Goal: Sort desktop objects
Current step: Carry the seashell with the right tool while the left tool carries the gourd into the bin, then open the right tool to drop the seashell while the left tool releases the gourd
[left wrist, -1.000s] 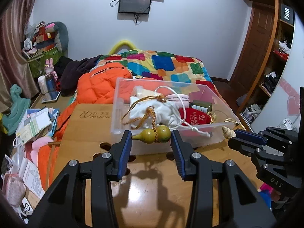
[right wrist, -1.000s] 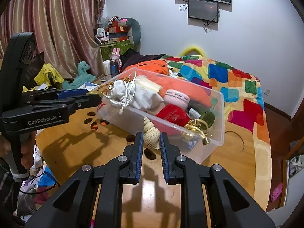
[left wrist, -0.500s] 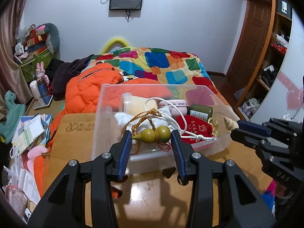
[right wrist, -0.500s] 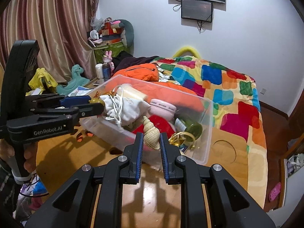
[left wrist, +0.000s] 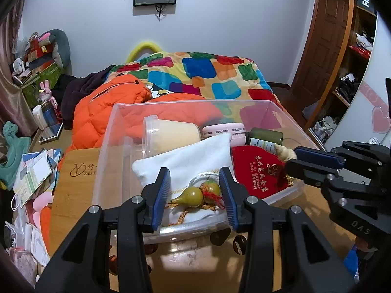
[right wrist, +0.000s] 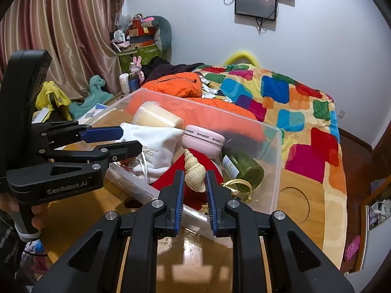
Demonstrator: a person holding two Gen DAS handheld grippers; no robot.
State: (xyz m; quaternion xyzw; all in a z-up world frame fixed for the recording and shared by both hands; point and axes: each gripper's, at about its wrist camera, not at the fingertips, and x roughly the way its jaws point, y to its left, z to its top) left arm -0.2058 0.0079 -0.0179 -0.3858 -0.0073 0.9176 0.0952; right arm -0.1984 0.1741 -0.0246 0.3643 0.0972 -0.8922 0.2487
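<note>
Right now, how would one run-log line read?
left hand-held gripper: holds gourd | right hand-held gripper: holds seashell | both over clear bin

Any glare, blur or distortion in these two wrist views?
Left wrist: sharp; strong fisheye bending the door, dark vignette corners, lamp glare on the wooden table. Right wrist: same bending and vignette, sharp seashell, glare strip on the table below the clear bin.

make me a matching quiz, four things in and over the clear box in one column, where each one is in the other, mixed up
Things:
1. gourd charm
2. conch shell
3. green jar
4. white pouch

Places:
A. lying on its side in the clear box
B. between the right gripper's pads
C. lying under the held gourd
D. between the left gripper's pads

Pairs: 1-D, 2-B, 3-A, 4-C
</note>
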